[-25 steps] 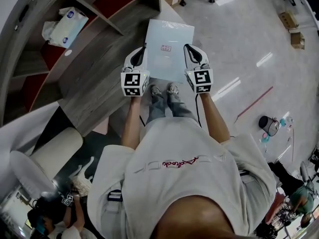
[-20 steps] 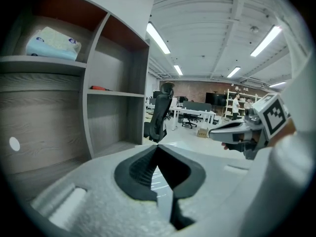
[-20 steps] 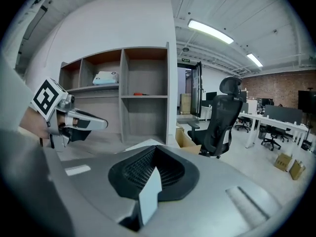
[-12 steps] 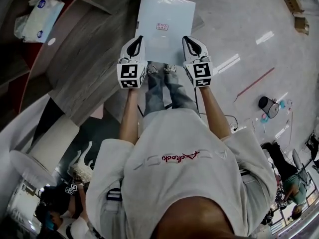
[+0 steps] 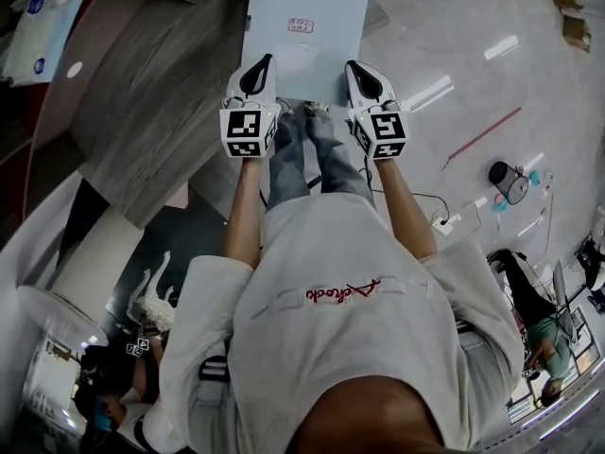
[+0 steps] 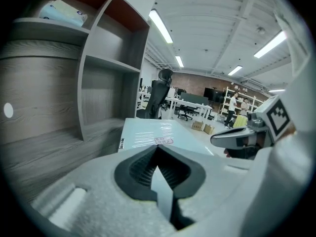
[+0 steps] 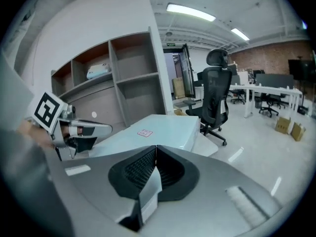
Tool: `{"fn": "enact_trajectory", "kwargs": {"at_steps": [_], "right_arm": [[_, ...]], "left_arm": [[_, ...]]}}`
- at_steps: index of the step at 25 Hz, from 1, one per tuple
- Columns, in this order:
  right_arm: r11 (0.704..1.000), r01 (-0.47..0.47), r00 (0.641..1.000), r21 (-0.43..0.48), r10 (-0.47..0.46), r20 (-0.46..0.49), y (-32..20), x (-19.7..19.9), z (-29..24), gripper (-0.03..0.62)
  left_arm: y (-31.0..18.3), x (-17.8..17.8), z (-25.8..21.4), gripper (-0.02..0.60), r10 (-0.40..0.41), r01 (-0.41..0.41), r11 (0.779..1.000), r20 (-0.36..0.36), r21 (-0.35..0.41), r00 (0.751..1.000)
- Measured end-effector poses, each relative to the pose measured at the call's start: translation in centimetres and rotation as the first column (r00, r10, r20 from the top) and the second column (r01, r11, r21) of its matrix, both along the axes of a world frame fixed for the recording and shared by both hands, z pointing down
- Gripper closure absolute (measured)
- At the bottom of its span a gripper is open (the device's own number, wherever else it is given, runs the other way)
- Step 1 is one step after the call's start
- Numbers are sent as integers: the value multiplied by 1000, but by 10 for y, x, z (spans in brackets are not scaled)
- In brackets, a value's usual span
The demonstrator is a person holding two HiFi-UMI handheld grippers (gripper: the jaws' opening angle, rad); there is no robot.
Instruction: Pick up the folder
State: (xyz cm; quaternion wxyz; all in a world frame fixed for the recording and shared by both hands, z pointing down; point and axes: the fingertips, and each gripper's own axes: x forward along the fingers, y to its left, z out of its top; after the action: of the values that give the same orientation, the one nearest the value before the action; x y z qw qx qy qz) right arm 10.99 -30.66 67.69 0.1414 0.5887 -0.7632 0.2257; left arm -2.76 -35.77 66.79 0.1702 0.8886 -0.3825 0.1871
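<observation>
The folder [image 5: 307, 22] is a pale blue-white sheet with a small pink label, held flat in front of the person at the top of the head view. My left gripper [image 5: 262, 64] is shut on the left part of its near edge. My right gripper [image 5: 355, 68] is shut on the right part of the same edge. In the left gripper view the folder [image 6: 148, 135] runs out from the closed jaws, with the right gripper [image 6: 239, 138] beside it. The right gripper view shows the folder [image 7: 155, 131] the same way, with the left gripper [image 7: 81, 131] at the left.
A grey wooden shelf unit [image 5: 132, 83] stands to the left, with a tissue pack [image 5: 38, 31] on a shelf. A black office chair [image 7: 215, 100] stands beyond the folder. A small bin [image 5: 510, 183] and cables lie on the pale floor at the right. A person is at the lower right.
Both grippers have sunk with the folder, which now sits higher and larger in the head view. The shelf unit has slid toward the left edge. Both grips are unchanged.
</observation>
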Motion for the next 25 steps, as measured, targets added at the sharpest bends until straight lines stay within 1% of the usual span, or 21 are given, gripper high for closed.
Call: {"fn": "enact_trajectory", "kwargs": {"at_steps": [2,3,9,11,12,13,14,16,18,19,22,25], "right_arm": [[999,-43,997,-17,44,63,2,4,4,582],[998,-56,995,-26,58,75,2,6,6,580],[996,-71,996,-49,73,42,12,8,12,576],[996,-73,996,-50,75,45,16,7,13,571],[996,-72,996,-48,75,58,17,7,14,559],[996,-72,993,-48,76,85,17,6,14,530],[996,-75,989,-51,81,124,18,5,14,487],[994,-84,976,-66,95,197,17,4,18,354],[993,-81,971,-87,99,218,17,3,25,246],[992,-76,971,-97,96,217,18,2,29,210],[990,-70,970,-121,96,223,20,1,39,139],[988,-62,962,-142,97,254,21,-2,46,91]], "left_arm": [[2,2,3,583,5,-5,1000,1,-7,1000],[2,3,3,583,8,-8,1000,0,-8,1000],[4,9,3,583,24,-24,1000,-4,-9,1000],[5,11,3,583,31,-31,999,-6,-10,999],[6,12,3,583,36,-36,999,-7,-10,999],[7,14,3,583,41,-41,999,-7,-10,999],[8,15,3,583,44,-44,999,-6,-11,999],[10,17,4,583,49,-49,999,-6,-11,999],[12,19,5,583,55,-55,998,-5,-10,998],[12,19,5,583,57,-57,998,-4,-10,998],[13,20,6,583,59,-59,998,-3,-11,998],[14,20,6,583,60,-60,998,-1,-10,998]]}}
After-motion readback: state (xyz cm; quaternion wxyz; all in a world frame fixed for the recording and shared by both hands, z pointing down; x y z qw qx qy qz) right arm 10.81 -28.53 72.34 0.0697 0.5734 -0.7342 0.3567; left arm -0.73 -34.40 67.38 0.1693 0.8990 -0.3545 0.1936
